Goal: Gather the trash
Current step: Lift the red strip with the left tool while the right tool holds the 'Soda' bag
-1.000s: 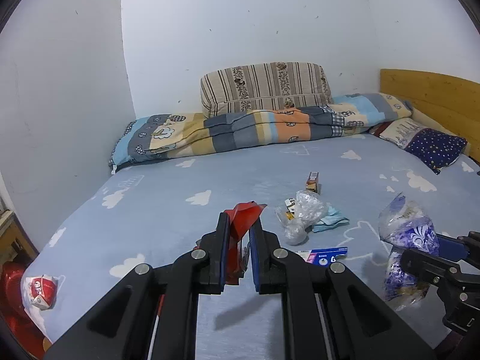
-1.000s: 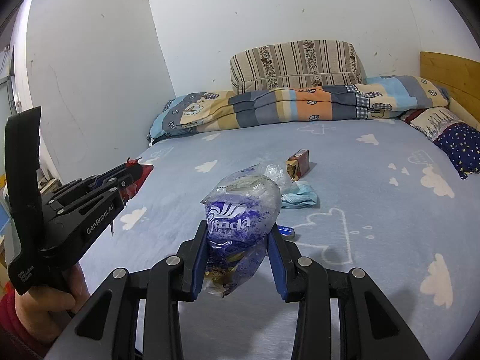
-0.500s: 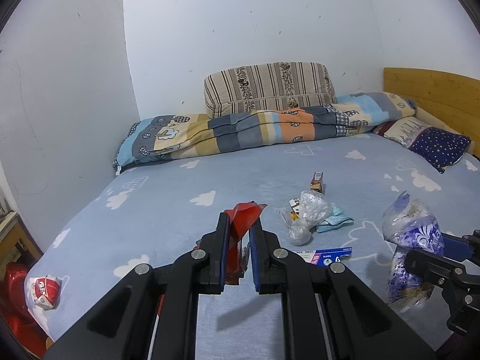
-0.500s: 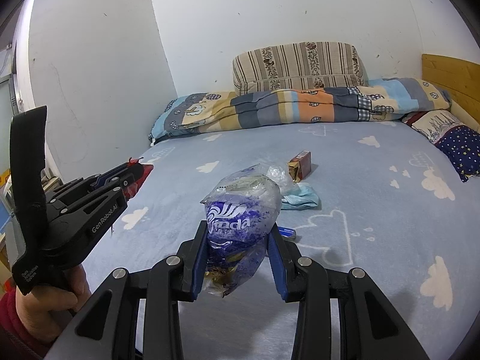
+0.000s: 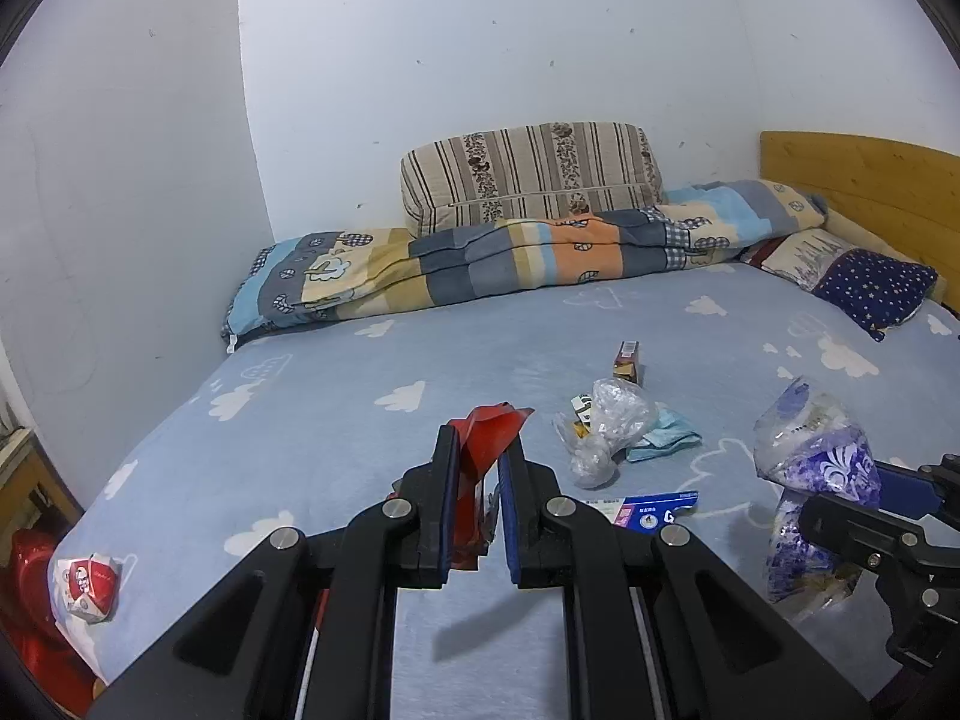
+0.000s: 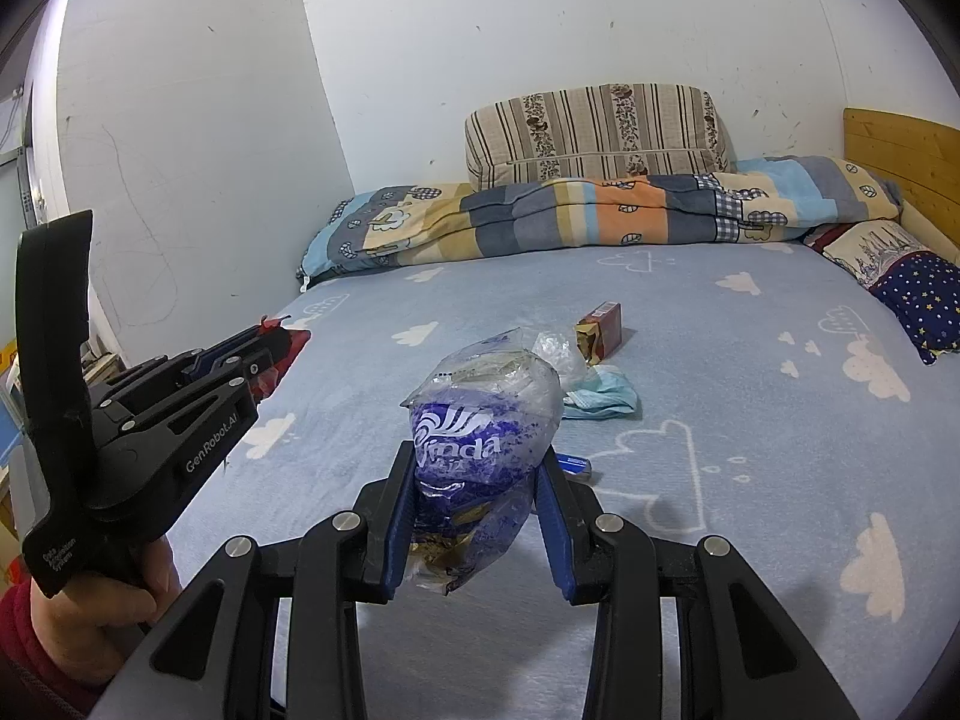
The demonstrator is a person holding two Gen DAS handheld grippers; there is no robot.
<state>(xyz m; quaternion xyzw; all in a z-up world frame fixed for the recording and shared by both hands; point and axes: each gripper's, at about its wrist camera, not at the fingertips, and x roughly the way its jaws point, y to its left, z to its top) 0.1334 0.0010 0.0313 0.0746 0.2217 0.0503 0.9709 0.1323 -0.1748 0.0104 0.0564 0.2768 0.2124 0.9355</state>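
White-walled bedroom, cloud-print bed (image 5: pixel 336 420), left tool (image 5: pixel 477 468) clamping red wrapper (image 5: pixel 489 429), right tool (image 6: pixel 477 480) clamping plastic bag (image 6: pixel 480 414)

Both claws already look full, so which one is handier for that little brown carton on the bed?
Probably the right gripper: the brown carton lies nearer its line. But it is clamped on the purple-printed plastic bag, and the left gripper holds a red wrapper; neither is free.

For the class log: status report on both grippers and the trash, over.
Left gripper shut on red wrapper. Right gripper shut on purple plastic bag. Clear bag, small carton, blue packet on bed. Nothing blocking.
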